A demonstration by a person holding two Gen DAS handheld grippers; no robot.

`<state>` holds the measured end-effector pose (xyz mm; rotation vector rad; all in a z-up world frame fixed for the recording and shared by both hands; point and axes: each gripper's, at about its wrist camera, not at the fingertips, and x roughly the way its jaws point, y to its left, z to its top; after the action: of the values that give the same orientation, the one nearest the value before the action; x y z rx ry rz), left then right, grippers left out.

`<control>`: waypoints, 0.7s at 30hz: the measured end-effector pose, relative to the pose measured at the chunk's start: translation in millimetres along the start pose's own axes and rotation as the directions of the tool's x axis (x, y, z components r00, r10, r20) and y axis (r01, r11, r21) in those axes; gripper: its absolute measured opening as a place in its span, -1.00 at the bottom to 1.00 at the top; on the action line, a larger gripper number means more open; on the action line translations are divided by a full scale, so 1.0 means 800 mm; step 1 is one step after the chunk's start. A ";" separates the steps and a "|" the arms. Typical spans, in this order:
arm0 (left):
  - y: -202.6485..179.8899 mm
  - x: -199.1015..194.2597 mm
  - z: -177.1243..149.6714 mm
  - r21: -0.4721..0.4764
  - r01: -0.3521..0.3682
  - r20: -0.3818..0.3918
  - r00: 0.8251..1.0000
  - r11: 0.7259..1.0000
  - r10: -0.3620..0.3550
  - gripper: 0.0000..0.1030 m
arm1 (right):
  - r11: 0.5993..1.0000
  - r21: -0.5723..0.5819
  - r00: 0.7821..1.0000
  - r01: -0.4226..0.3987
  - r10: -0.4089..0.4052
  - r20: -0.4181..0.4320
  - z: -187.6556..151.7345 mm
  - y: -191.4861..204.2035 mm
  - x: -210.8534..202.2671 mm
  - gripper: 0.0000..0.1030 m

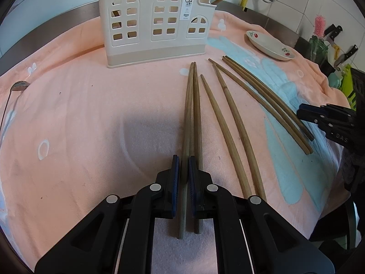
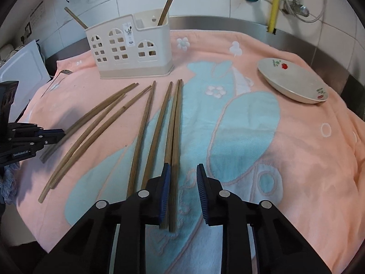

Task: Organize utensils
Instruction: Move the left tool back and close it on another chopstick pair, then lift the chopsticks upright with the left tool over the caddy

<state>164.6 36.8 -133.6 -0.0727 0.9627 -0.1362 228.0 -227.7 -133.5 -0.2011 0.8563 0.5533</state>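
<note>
A spoon lies alone at the far left edge of the peach and blue towel that covers the table. One cream holder with window cut-outs stands at the back, with two chopsticks upright in it, one in the left end and one in the small right compartment.

Eight chopsticks lie flat on the towel in front of the holder, fanned with their tips toward it. My left gripper sits at the leftmost pair. Its jaws are nearly together, pinching one chopstick near its thick end, while that one's partner lies touching it and runs under the right finger. Next come two curved ones, then two straighter ones, then a last pair lying side by side.

My right gripper hovers over that last pair with its jaws apart and gripping nothing. The pair lies just inside the left pad.

One white dish with red flowers rests at the far right of the towel, well apart from the chopsticks.
</note>
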 end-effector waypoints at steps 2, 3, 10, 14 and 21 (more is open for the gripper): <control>-0.001 0.000 0.000 0.003 -0.001 0.000 1.000 1.000 0.001 -0.84 | 1.000 -0.012 1.000 0.007 -0.007 -0.008 0.002 0.001 0.005 -0.60; -0.001 0.000 0.000 0.003 -0.001 0.000 1.000 1.000 0.001 -0.84 | 1.000 -0.016 1.000 0.005 -0.005 -0.012 0.003 0.001 0.007 -0.63; -0.003 -0.002 -0.001 0.016 -0.002 -0.010 1.000 1.000 0.002 -0.84 | 0.996 -0.085 0.999 0.031 -0.034 -0.032 0.009 0.011 0.021 -0.67; -0.004 -0.002 -0.002 0.019 -0.009 -0.007 1.000 1.000 0.009 -0.84 | 0.996 -0.078 0.999 0.030 -0.032 -0.029 0.008 0.010 0.020 -0.68; -0.006 0.000 -0.001 0.020 -0.020 -0.006 1.000 1.000 0.020 -0.84 | 0.990 -0.120 0.997 0.076 -0.077 -0.004 -0.001 0.022 0.016 -0.81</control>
<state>163.1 31.8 -133.5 -0.0443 0.9682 -0.1279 224.6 -208.1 -142.6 -0.3454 0.8209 0.5326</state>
